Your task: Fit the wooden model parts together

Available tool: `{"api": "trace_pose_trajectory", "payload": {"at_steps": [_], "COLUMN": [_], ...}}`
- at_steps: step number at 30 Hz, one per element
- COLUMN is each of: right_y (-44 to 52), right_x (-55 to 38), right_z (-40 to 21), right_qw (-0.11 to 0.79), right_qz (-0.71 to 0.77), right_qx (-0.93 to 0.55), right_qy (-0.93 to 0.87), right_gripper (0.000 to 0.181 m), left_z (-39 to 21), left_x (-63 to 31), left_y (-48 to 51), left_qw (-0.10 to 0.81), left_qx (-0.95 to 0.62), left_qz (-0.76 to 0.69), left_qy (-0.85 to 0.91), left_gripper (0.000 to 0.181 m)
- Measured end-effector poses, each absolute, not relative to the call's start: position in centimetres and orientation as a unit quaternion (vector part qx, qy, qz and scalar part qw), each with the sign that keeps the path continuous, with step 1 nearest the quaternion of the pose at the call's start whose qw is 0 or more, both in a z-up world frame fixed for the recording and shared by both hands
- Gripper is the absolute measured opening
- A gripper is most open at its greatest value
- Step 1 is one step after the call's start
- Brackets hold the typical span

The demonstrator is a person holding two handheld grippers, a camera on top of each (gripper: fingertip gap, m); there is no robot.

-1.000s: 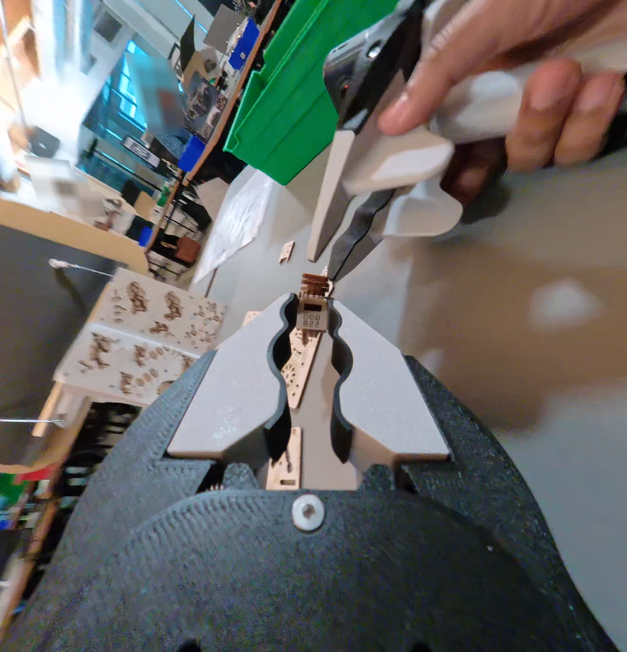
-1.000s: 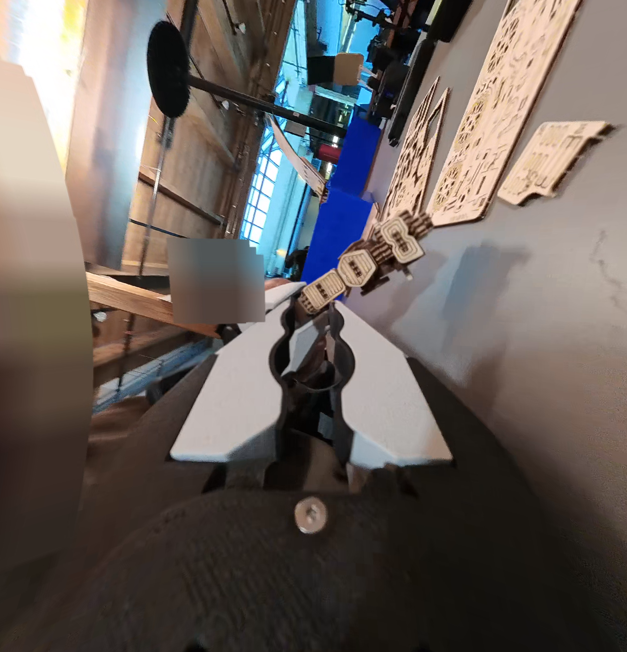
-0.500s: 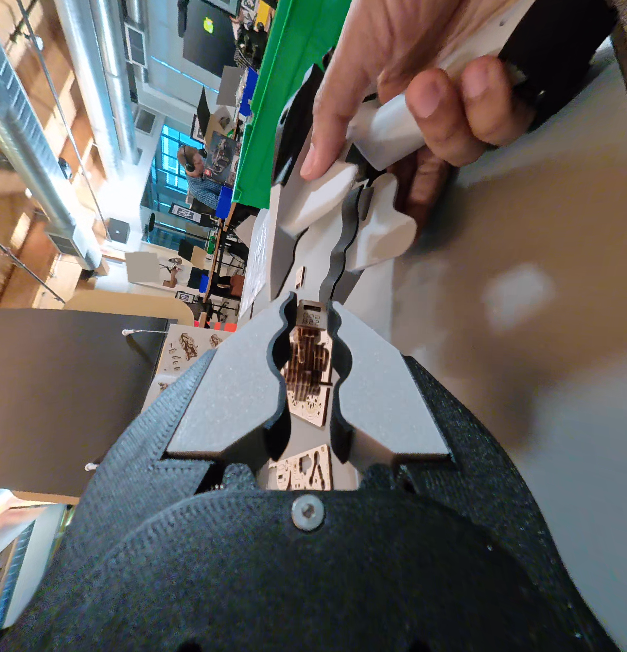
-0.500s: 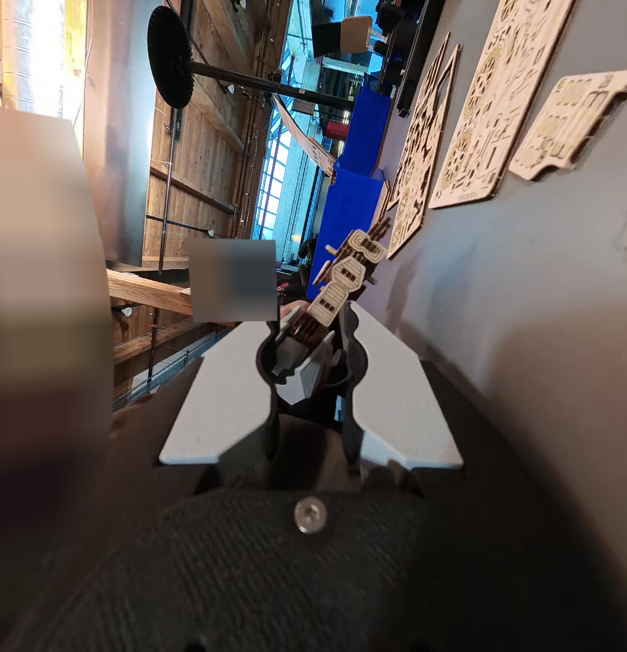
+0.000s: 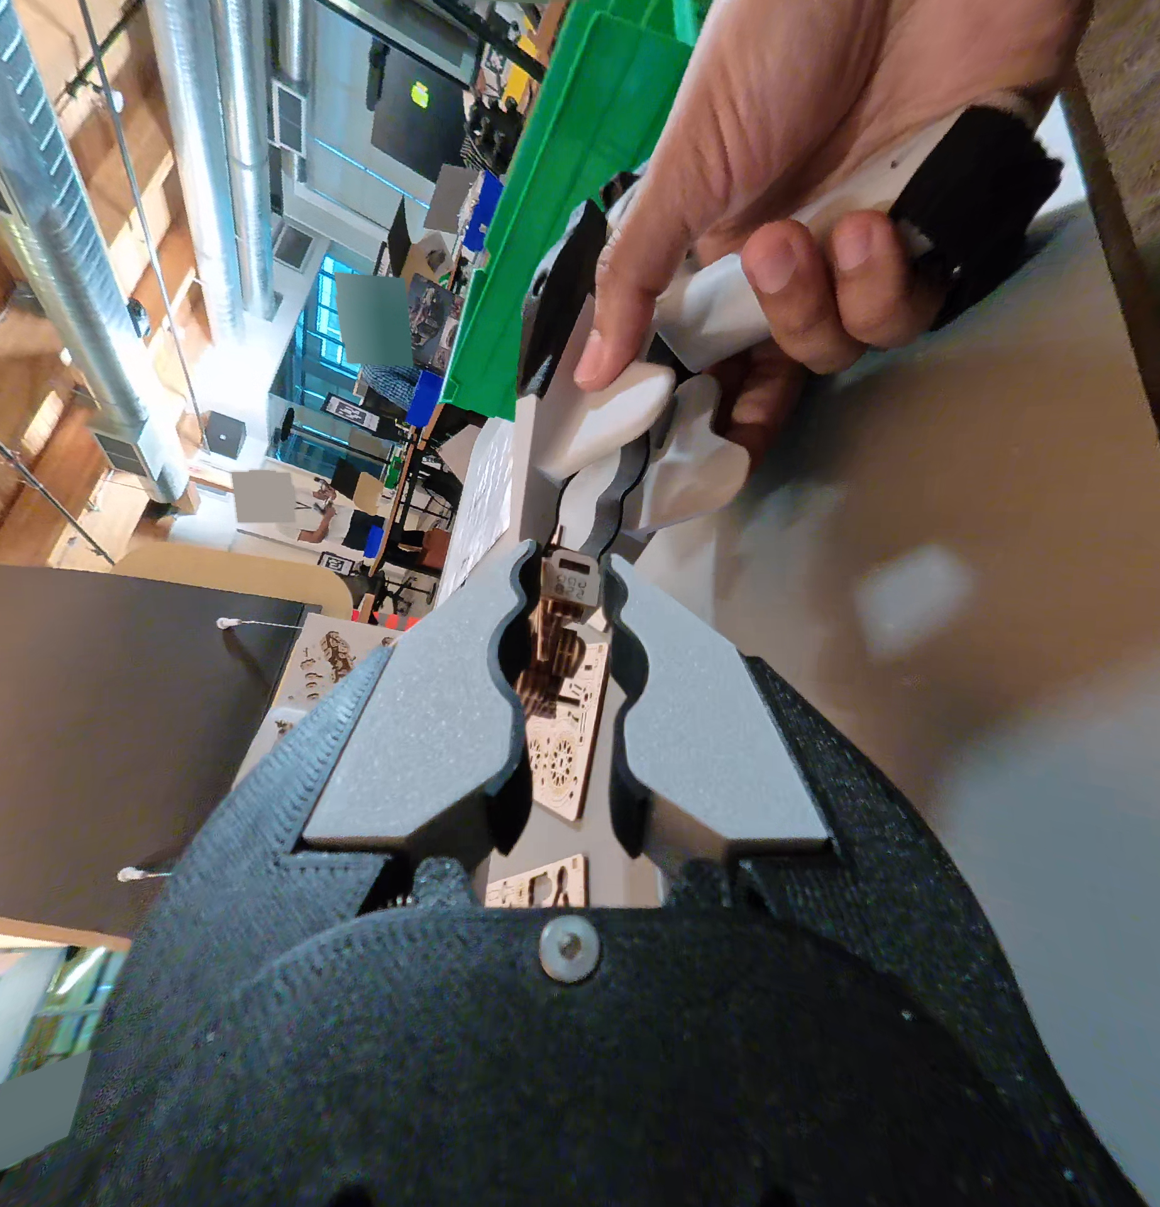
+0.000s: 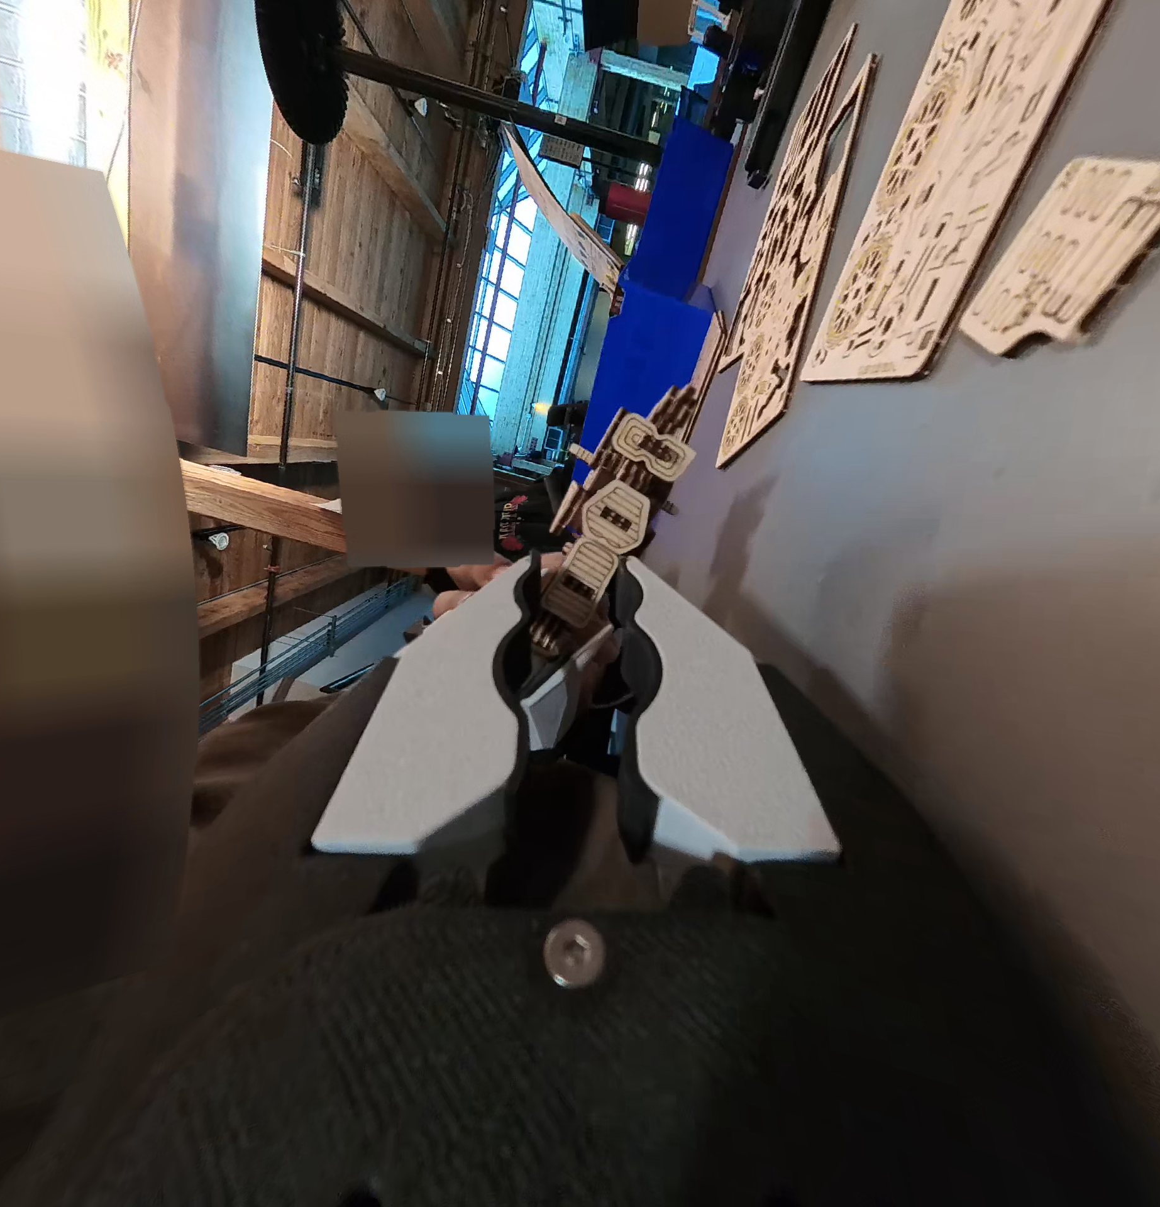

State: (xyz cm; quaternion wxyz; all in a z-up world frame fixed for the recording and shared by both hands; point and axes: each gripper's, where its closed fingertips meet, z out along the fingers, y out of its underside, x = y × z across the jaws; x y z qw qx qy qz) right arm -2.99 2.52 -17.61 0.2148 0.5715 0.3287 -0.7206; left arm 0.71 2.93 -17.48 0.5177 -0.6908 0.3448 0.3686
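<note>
The wooden model (image 6: 613,516), a chain of slotted pale panels on dark laser-cut ribs, is held in the air between both grippers. In the right wrist view my right gripper (image 6: 577,575) has its jaws narrowed on the model's near end panel. The rest of the model sticks out ahead and up. In the left wrist view my left gripper (image 5: 567,578) is shut on the model's other end (image 5: 567,584), with dark ribs showing between its fingers. The right gripper (image 5: 583,535), held by a hand (image 5: 792,196), meets it tip to tip. The left gripper's fingers (image 6: 551,692) show behind the model.
Flat wooden part sheets (image 6: 890,196) lie on the grey table (image 6: 956,522), with more sheets (image 6: 1073,261) beside them. Another sheet (image 5: 564,751) lies under the left gripper. A green bin (image 5: 564,196) stands at the table's far end. Both grippers' tips are close together, under 4 cm apart.
The right gripper's jaws widened, then narrowed onto the model's end panel. The model tilted more upright in the right wrist view. The right gripper came tip to tip with the left.
</note>
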Motion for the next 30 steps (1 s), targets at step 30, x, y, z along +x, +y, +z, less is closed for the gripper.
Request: {"api": "trace_pose_trajectory", "payload": {"at_steps": [30], "right_y": [3.3], "right_x": [2.1], "right_z": [-15.1], "right_qw": [0.292], "right_qz": [-0.677], "right_qx": [0.427], "right_qy": [0.523], "right_gripper": [0.018], "left_z": [-15.2], "left_x": [1.6], "left_y": [2.1], "left_qw": [0.48], "left_qx": [-0.654], "left_qz": [-0.567], "left_qy": [-0.141], "left_gripper": [0.071]}}
